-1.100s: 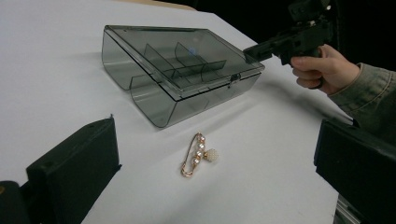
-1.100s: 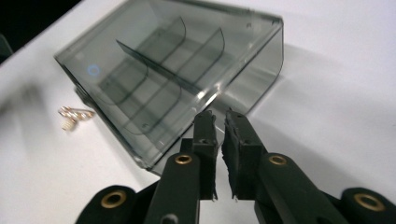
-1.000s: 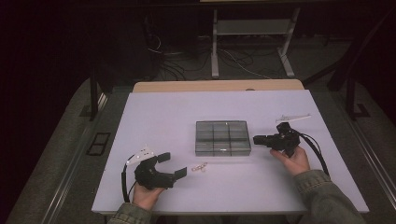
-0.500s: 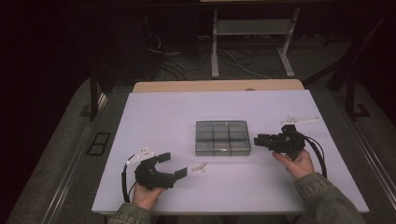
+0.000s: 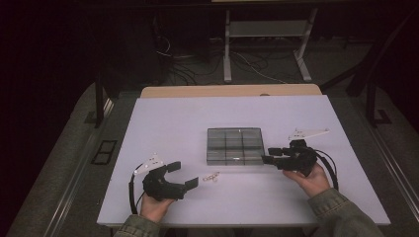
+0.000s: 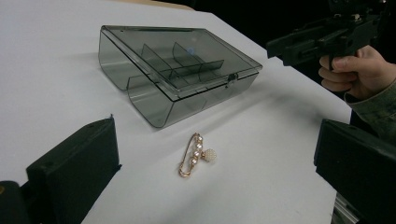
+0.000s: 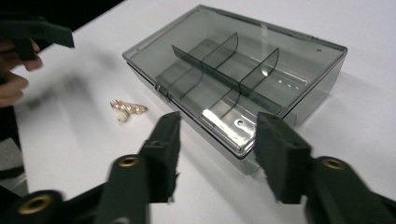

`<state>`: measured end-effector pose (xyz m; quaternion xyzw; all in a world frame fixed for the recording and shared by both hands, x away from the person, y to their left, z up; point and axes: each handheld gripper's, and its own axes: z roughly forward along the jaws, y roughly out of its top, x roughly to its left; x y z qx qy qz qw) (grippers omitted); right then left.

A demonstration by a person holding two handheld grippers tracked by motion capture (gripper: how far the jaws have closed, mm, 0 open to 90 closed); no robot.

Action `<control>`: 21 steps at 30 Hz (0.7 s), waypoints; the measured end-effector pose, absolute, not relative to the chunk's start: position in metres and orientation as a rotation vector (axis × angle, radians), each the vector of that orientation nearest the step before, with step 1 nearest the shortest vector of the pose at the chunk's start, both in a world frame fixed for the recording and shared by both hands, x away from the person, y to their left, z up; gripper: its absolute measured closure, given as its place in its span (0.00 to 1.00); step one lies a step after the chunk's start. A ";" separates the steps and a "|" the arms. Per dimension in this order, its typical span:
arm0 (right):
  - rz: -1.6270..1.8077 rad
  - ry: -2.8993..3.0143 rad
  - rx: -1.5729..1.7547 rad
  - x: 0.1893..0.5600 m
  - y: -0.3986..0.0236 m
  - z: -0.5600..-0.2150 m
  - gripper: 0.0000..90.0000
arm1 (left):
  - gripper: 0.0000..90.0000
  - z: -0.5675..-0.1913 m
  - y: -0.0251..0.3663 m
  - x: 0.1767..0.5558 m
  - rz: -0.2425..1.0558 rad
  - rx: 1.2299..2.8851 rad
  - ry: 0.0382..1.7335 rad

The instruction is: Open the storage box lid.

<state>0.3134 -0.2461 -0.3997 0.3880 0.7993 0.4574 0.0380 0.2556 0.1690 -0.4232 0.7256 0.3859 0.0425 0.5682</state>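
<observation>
A smoky clear compartment box point(image 5: 234, 145) with its lid down lies mid-table. Near its front left corner lies a gold pin with pearls point(image 5: 211, 176), also seen as the pin point(image 6: 195, 156) between my left jaws and farther off. My left gripper point(image 5: 184, 175) rests wide open, pointing right at the pin, nothing in it. My right gripper point(image 5: 269, 155) hovers at the box's front right corner. Its jaws have just been opening and press on nothing; the box corner point(image 7: 243, 154) shows past their tips. The pin point(image 7: 127, 109) lies left of the box there.
The white tabletop point(image 5: 173, 123) has bare room to the left, behind and in front of the box. A tan board edge point(image 5: 232, 91) runs along the far side. Cables and a metal stand point(image 5: 267, 49) are on the dark floor beyond.
The right gripper's jaws have spread apart and the hand has drawn slightly back from the box's right side toward its near corner. The left gripper, box and pin have stayed put.
</observation>
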 end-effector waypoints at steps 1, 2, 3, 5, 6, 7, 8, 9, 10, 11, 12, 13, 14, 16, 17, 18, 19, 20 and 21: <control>1.387 2.455 1.191 0.313 -0.245 -0.400 0.48 | 0.00 -0.423 0.169 0.256 0.100 1.705 0.906; 1.370 2.458 1.189 0.314 -0.244 -0.401 0.45 | 0.00 -0.423 0.168 0.256 0.099 1.705 0.906; 1.355 2.460 1.195 0.314 -0.243 -0.401 0.42 | 0.00 -0.423 0.168 0.256 0.099 1.705 0.906; 1.336 2.461 1.196 0.315 -0.242 -0.403 0.35 | 0.00 -0.423 0.168 0.256 0.098 1.705 0.904; 1.329 2.466 1.194 0.315 -0.242 -0.404 0.32 | 0.00 -0.423 0.168 0.255 0.097 1.706 0.905; 1.324 2.467 1.196 0.316 -0.242 -0.405 0.28 | 0.00 -0.423 0.168 0.255 0.097 1.706 0.904; 1.321 2.472 1.197 0.317 -0.241 -0.405 0.25 | 0.00 -0.423 0.167 0.255 0.097 1.708 0.903; 1.313 2.475 1.192 0.317 -0.241 -0.406 0.21 | 0.00 -0.423 0.167 0.255 0.097 1.709 0.903; 1.306 2.477 1.194 0.317 -0.240 -0.407 0.20 | 0.00 -0.423 0.167 0.255 0.096 1.709 0.903; 1.302 2.476 1.192 0.317 -0.239 -0.407 0.18 | 0.00 -0.424 0.167 0.255 0.097 1.710 0.904; 1.297 2.480 1.182 0.317 -0.239 -0.407 0.15 | 0.00 -0.424 0.167 0.255 0.096 1.712 0.904; 1.295 2.486 1.180 0.318 -0.238 -0.408 0.15 | 0.00 -0.424 0.167 0.256 0.096 1.714 0.905; 1.298 2.492 1.169 0.318 -0.237 -0.409 0.15 | 0.00 -0.424 0.167 0.256 0.096 1.716 0.903; 1.286 2.501 1.157 0.320 -0.236 -0.411 0.15 | 0.00 -0.424 0.166 0.256 0.095 1.719 0.899; 1.279 2.507 1.153 0.320 -0.235 -0.412 0.15 | 0.00 -0.424 0.166 0.256 0.095 1.718 0.899; 1.277 2.513 1.154 0.321 -0.235 -0.412 0.15 | 0.00 -0.424 0.166 0.256 0.096 1.719 0.898; 1.272 2.520 1.145 0.321 -0.234 -0.413 0.15 | 0.00 -0.424 0.166 0.255 0.096 1.720 0.897; 1.265 2.522 1.141 0.321 -0.234 -0.414 0.15 | 0.00 -0.424 0.166 0.255 0.096 1.722 0.897; 1.264 2.529 1.139 0.322 -0.233 -0.415 0.15 | 0.00 -0.424 0.166 0.256 0.097 1.725 0.896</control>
